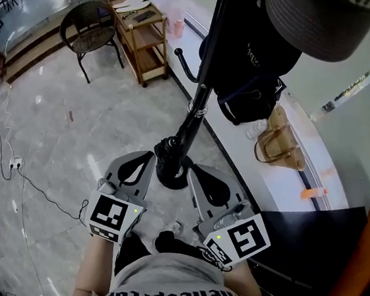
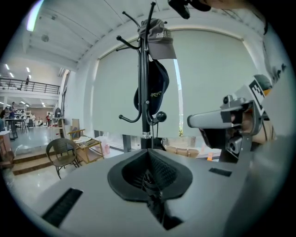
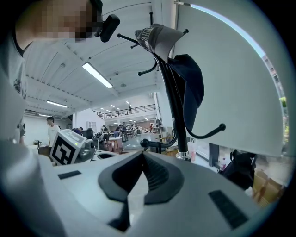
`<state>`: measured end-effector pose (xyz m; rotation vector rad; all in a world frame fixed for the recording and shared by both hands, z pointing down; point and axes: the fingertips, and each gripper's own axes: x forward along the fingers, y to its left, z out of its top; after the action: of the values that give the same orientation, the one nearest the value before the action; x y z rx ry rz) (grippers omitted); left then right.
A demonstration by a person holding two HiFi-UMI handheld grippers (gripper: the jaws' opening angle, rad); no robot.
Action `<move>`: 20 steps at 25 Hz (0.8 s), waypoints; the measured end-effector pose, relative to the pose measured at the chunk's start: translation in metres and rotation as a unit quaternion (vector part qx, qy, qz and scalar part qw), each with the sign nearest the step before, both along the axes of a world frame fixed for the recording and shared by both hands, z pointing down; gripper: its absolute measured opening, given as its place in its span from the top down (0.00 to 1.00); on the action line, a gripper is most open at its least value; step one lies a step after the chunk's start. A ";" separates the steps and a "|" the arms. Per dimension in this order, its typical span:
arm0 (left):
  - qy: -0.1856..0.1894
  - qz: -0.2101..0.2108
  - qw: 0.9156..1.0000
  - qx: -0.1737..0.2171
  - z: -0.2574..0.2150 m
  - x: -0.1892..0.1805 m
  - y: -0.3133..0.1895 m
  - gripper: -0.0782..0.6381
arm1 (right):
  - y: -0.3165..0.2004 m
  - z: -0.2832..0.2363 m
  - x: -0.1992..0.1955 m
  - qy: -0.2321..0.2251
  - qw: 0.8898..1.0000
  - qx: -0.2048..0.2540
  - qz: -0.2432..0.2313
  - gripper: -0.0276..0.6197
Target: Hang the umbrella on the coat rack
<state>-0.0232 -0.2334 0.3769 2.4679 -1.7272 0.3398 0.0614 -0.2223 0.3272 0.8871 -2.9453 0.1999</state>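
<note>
The black coat rack [image 1: 202, 86] rises from its round base on the marble floor, and its pole [image 2: 144, 92] stands straight ahead in both gripper views. A small black folded umbrella [image 1: 167, 150] sits against the pole low down, at the tip of my left gripper [image 1: 152, 159]. In the left gripper view the jaws [image 2: 148, 152] are closed together, with the umbrella's dark ribbed body [image 2: 149, 179] showing in the slot below them. My right gripper [image 1: 196, 168] is just right of the pole; its jaws [image 3: 143, 155] meet with nothing in them. A lower hook [image 2: 159, 115] with a ball end is bare.
A grey cap [image 2: 159, 37] and a dark cap [image 2: 152, 90] hang on the upper hooks. A wicker chair [image 1: 89, 27] and a wooden trolley [image 1: 141, 33] stand at the back left. A cable [image 1: 34, 186] trails over the floor. A woven bag [image 1: 278, 145] stands by the window ledge.
</note>
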 end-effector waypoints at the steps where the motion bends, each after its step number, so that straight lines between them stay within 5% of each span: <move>1: 0.007 0.002 1.000 -0.001 -0.001 0.000 0.003 0.87 | 0.002 0.000 -0.001 0.000 1.000 0.001 0.000 0.94; 8: 0.056 0.028 0.998 0.005 -0.013 -0.001 0.024 0.87 | 0.019 -0.004 -0.011 -0.003 1.000 0.006 0.005 0.94; 20: 0.088 0.088 0.992 0.032 -0.053 -0.003 0.050 0.87 | 0.043 -0.015 -0.028 -0.001 0.999 0.014 0.035 0.94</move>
<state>-0.0266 -0.1836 0.3242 2.6139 -1.4798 0.0789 0.0334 -0.1789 0.3123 0.9946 -2.9280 0.1640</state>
